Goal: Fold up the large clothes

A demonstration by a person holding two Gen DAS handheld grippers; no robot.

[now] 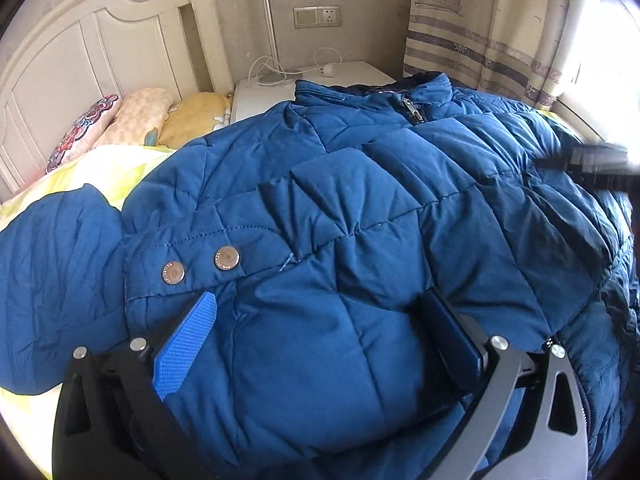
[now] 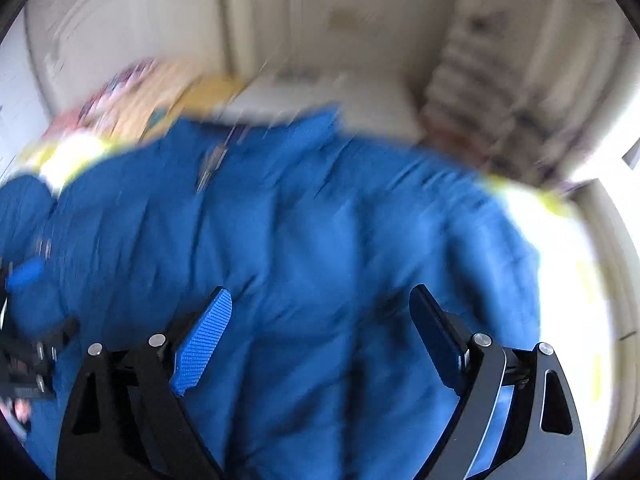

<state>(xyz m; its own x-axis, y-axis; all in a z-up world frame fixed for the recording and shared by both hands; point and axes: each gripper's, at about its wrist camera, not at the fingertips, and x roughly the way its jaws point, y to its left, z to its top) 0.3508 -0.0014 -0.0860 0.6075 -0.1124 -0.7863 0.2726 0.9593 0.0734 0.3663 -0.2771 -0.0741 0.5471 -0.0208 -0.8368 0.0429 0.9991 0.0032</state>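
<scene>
A large blue quilted puffer jacket (image 1: 360,216) lies spread on the bed, collar and zipper at the far end, two metal snaps (image 1: 200,266) on its near left flap. My left gripper (image 1: 320,304) is open, its fingers spread wide just over the jacket's near part, holding nothing. The right wrist view is motion-blurred; it shows the same jacket (image 2: 300,220) filling the middle. My right gripper (image 2: 320,300) is open above the jacket and empty. The left gripper (image 2: 24,320) shows at that view's left edge.
The bed has a yellow-green sheet (image 1: 100,168), several pillows (image 1: 140,120) and a white headboard (image 1: 80,48). A white bedside table (image 1: 320,80) with a cable stands behind the jacket. A curtain (image 1: 500,32) and a bright window are at the right.
</scene>
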